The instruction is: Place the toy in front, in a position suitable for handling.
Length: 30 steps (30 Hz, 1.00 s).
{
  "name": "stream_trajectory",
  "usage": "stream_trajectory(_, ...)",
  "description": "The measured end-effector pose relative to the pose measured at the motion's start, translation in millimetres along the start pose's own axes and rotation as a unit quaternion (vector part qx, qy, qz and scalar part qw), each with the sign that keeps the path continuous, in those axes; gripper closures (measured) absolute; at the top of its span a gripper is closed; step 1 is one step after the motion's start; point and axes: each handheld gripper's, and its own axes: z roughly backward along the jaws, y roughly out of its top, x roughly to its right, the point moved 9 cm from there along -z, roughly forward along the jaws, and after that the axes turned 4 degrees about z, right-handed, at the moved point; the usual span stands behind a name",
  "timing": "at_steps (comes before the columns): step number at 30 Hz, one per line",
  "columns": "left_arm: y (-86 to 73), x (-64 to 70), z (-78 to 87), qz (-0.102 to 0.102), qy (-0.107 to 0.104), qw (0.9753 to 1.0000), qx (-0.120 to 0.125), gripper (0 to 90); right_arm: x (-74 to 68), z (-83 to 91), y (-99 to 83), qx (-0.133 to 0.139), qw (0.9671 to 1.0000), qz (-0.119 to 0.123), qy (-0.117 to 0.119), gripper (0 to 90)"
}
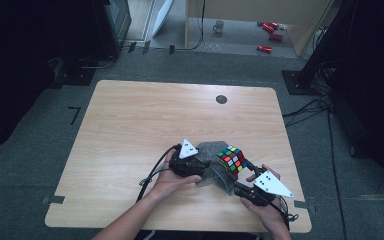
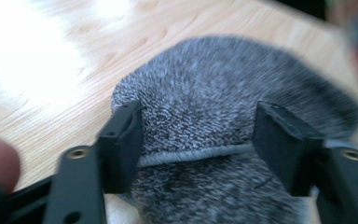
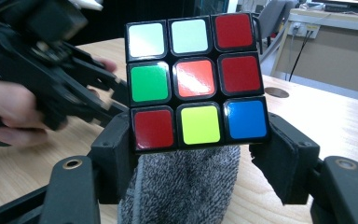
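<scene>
— Wooden table (image 1: 130,130) first: pale grain, rounded corners, with a small dark disc (image 1: 221,99) set into it near the far edge. What lies on it?

— Near the person's edge, a grey knitted cloth (image 1: 215,170), speckled and rumpled, flat on the wood between the two hands.

— And the tools?

— The left gripper (image 1: 200,167) comes at the cloth from the left side. In the left gripper view (image 2: 198,140) its jaws stand apart, one on each side of a stitched hem of the cloth, with nothing pinched between them.

— The right one?

— The right gripper (image 1: 240,175) is clamped on a puzzle cube (image 1: 232,159). In the right gripper view (image 3: 198,140) the jaws press the cube's (image 3: 196,79) bottom row from both sides, the cube upright, its facing side showing white, red, green, orange, yellow and blue squares.

— Where does the cube sit relative to the cloth?

— Above the cloth's right part, held up off it; the grey knit (image 3: 182,186) shows directly below the cube.
</scene>
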Motion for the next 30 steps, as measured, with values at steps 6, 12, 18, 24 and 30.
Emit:
stream_trajectory(6, -23.4, 6.3, -19.9, -0.043, 0.028, 0.9966, -0.065, 61.1, -0.7, 2.4, 0.1, 0.003, 0.9999, -0.011, 0.007, 34.6)
stream_trajectory(12, -18.7, -2.6, -7.7, -0.006, -0.011, 0.9986, -0.051, 90.0, -4.9, 0.4, 0.8, 0.001, 0.9998, -0.008, 0.015, 34.6)
stream_trajectory(18, 3.8, -13.6, 27.7, 0.008, -0.07, 0.9971, 0.027, 90.0, -5.5, -2.7, 2.4, 0.004, 0.9997, -0.008, 0.022, 34.7)
stream_trajectory(24, 18.2, -19.8, 66.6, 0.012, -0.115, 0.9894, 0.088, 90.0, -10.0, -8.9, 3.4, 0.003, 0.9994, -0.009, 0.034, 34.7)
stream_trajectory(30, 28.9, -25.2, 107.3, 0.038, -0.194, 0.9664, 0.165, 90.0, -20.8, -18.6, 4.1, 0.0, 0.9984, -0.003, 0.056, 34.7)
